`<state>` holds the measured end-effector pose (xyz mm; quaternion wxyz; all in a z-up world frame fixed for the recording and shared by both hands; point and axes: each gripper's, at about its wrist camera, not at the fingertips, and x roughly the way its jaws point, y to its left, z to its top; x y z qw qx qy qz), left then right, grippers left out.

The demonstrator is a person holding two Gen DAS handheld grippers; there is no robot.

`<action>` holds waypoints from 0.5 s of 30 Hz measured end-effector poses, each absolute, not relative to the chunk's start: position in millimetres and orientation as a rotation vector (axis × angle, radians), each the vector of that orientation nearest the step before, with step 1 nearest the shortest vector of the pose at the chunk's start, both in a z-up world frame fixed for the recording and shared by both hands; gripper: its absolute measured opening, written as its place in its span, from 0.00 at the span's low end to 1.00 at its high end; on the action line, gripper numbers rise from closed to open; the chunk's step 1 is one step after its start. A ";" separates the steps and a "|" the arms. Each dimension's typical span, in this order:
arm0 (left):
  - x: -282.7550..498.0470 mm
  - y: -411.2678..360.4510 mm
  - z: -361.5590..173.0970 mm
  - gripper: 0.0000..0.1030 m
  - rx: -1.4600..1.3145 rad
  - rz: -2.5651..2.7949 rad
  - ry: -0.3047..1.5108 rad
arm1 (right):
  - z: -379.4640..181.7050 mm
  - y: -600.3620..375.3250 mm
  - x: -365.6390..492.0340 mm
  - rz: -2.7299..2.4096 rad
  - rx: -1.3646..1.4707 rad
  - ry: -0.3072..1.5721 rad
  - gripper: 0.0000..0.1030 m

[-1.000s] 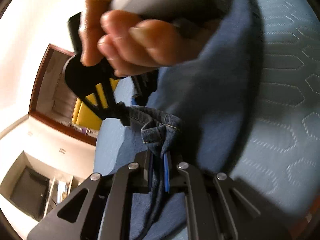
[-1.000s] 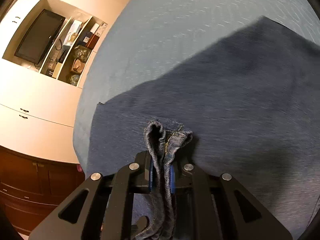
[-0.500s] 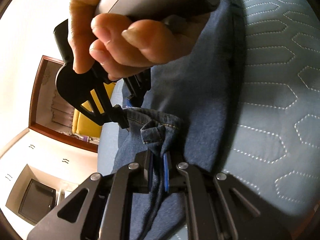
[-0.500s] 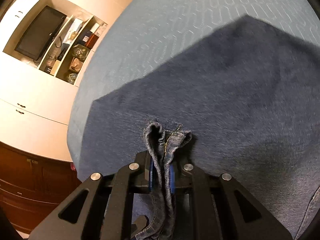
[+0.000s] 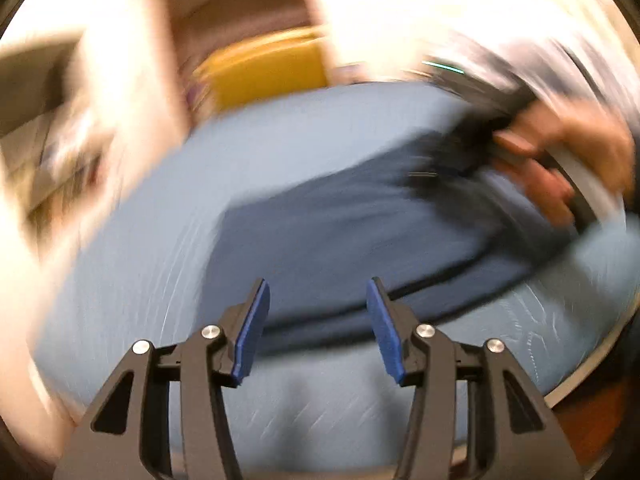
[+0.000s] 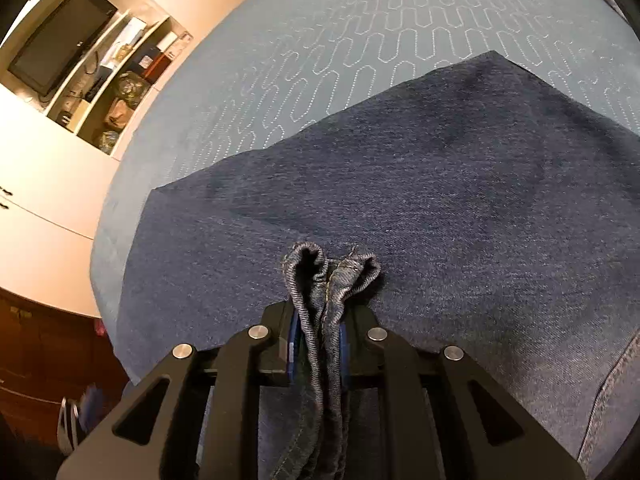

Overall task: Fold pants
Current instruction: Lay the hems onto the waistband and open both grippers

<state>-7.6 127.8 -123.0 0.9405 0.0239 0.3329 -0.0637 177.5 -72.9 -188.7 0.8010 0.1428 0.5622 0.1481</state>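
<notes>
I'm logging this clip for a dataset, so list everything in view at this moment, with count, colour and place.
Pants: one, dark blue denim, laid on the bed, a bunched edge in the right jaws.
Bedspread: one, light blue, quilted, under the pants.
Screen: one, black, in a cream wall unit.
Shelves: several, cluttered, beside the screen.
Yellow furniture: one, blurred, past the bed.
Left gripper: black, blue pads, jaws open, empty.
Right gripper: black, clamped on denim.
Right hand: blurred, at the pants.
</notes>
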 end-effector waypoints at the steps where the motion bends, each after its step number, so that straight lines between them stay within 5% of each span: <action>1: -9.4 162.7 -130.0 0.43 -0.090 -0.094 0.720 | -187.9 -70.4 176.6 0.293 0.283 1.211 0.12; 3: -9.6 206.4 -145.0 0.30 -0.243 -0.047 0.780 | -186.2 -64.1 177.0 0.264 0.255 1.219 0.15; 5: -12.3 232.9 -153.9 0.30 -0.304 -0.037 0.799 | -181.6 -53.5 175.5 0.233 0.193 1.212 0.20; 9: -7.2 246.5 -152.9 0.30 -0.378 -0.073 0.787 | -163.6 -51.1 165.2 0.120 0.114 1.159 0.49; 15: 14.8 236.1 -162.9 0.30 -0.227 -0.089 0.796 | -123.6 -28.2 127.0 0.036 -0.076 0.991 0.51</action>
